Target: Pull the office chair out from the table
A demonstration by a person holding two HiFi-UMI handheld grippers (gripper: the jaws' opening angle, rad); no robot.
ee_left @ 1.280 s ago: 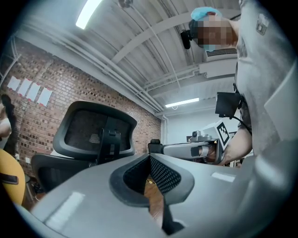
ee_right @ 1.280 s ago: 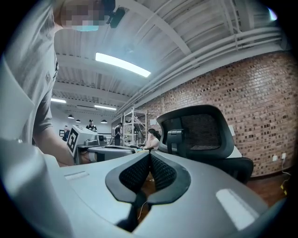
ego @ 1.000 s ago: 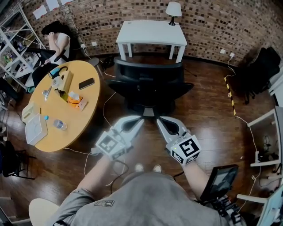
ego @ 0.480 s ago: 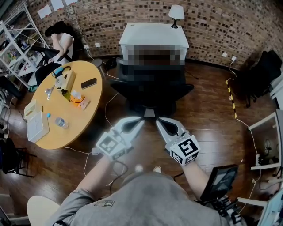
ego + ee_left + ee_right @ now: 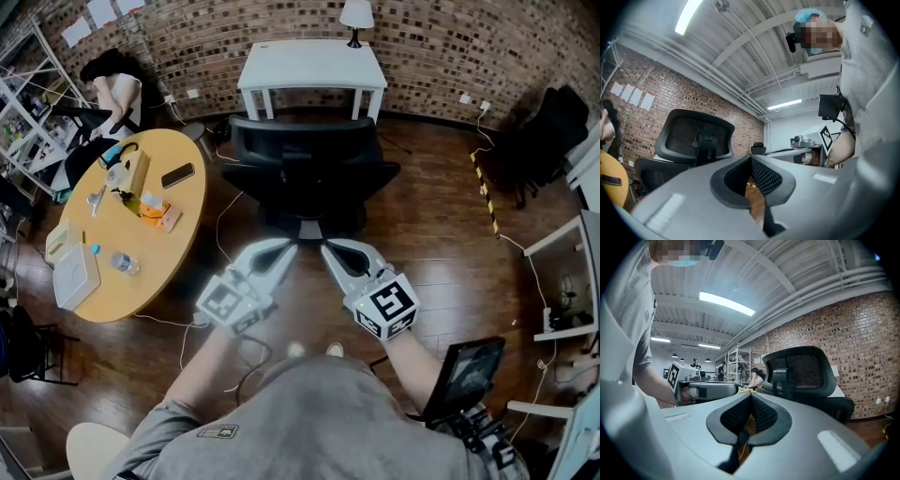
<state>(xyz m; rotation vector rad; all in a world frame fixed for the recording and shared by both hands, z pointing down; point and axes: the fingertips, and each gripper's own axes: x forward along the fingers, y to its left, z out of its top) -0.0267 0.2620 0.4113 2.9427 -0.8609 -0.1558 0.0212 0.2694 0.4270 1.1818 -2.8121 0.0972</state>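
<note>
Office chair (image 5: 314, 173) dead ahead of two pairs of closed, empty fingers.
Left gripper (image 5: 284, 247) and right gripper (image 5: 327, 248) sit about equally near the chair, whose back runs crosswise to the fingers, with its seat toward the white counter (image 5: 309, 67) beyond. Bare floor (image 5: 441, 267) behind the fingers looks free for pulling; the round counter (image 5: 159, 253) crowds the left.

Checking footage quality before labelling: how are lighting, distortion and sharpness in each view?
Head view: fisheye bend, dark corners, even light; the office chair and white table are sharp. Left gripper view: the light strip is blown out, and the left gripper fills the bottom of the frame. Right gripper view: the brick wall looks curved, the ceiling tube glares, and the right gripper looms large; office chair crisp.
</note>
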